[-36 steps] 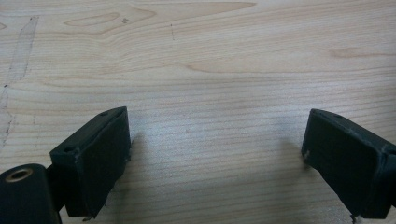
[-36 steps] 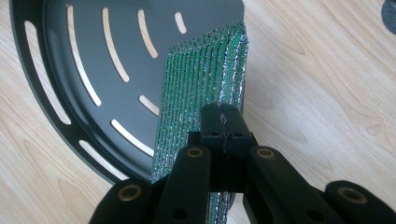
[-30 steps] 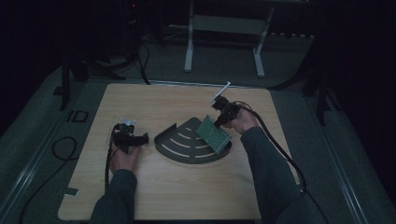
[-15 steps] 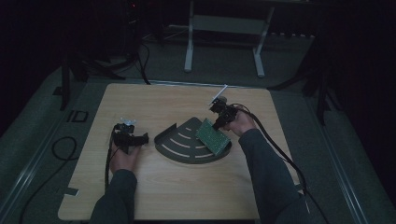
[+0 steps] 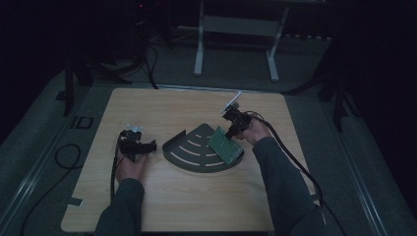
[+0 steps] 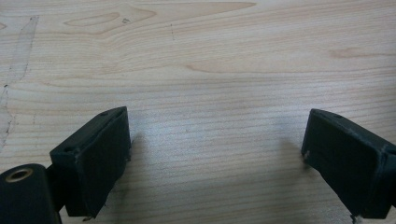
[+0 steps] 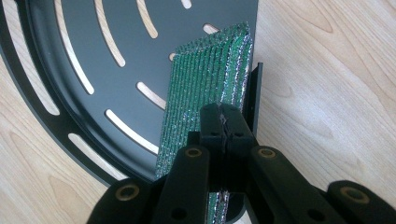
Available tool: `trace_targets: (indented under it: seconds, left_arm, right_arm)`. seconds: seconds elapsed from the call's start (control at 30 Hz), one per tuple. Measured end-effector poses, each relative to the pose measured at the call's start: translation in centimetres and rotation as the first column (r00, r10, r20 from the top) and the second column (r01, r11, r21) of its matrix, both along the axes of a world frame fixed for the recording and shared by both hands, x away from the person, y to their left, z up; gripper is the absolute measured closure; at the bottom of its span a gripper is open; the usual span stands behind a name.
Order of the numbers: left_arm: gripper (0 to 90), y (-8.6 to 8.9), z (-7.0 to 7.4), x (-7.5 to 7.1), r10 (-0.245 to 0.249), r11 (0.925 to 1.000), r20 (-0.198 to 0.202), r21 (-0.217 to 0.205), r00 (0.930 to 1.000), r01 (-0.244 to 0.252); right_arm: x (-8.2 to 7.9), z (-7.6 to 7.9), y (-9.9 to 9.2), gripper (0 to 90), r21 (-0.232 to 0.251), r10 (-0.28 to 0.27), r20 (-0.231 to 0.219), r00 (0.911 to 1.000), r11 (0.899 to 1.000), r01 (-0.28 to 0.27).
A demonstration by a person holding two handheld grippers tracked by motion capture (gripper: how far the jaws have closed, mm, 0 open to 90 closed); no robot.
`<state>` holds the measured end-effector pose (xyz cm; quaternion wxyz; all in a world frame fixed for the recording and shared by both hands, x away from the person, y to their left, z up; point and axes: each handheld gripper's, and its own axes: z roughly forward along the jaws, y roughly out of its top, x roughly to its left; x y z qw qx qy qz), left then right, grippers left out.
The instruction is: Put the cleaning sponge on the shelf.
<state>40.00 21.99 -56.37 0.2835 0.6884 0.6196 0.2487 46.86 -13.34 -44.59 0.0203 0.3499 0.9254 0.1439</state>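
Note:
A black fan-shaped tray (image 5: pixel 187 150) with curved slots lies in the middle of the wooden table. My right gripper (image 5: pixel 231 132) is shut on the near edge of a green glittery ribbed pad (image 5: pixel 225 146), which tilts over the tray's right side. In the right gripper view the jaws (image 7: pixel 223 123) pinch the pad (image 7: pixel 205 84) beside the straight raised wall of the tray (image 7: pixel 93 74). My left gripper (image 5: pixel 150 145) rests on the table left of the tray and points at it. Its jaws (image 6: pixel 215 149) are open over bare wood.
The light wooden table (image 5: pixel 162 108) is surrounded by dark floor. A white metal frame (image 5: pixel 236 29) stands beyond the far edge. Cables trail from both grippers, one off the left side (image 5: pixel 64 152). A strip of tape (image 5: pixel 71 201) marks the near left corner.
The right gripper has brought the green pad slightly lower and nearer over the tray's right side. The left gripper has stayed put.

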Motion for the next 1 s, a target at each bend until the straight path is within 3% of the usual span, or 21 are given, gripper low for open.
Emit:
trace_targets:
  seconds: [0.63,0.8,1.0]
  left_arm:
    - [8.4,0.0,0.0,0.0,0.001,1.0000,0.000,-0.001,1.0000,-0.001]
    - [8.4,0.0,0.0,0.0,0.001,1.0000,0.000,-0.002,1.0000,-0.001]
    - [8.4,0.0,0.0,0.0,0.000,1.0000,-0.001,-0.001,1.0000,0.000]
  right_arm:
    - [0.1,-0.4,0.0,87.5,-0.022,-0.002,-0.011,0.9999,1.000,0.002]
    - [-0.1,-0.4,-1.0,75.5,-0.013,-0.017,0.004,0.9998,1.000,0.017]
    - [-0.3,-0.7,-3.3,57.5,0.039,-0.066,0.002,0.9978,0.997,0.066]
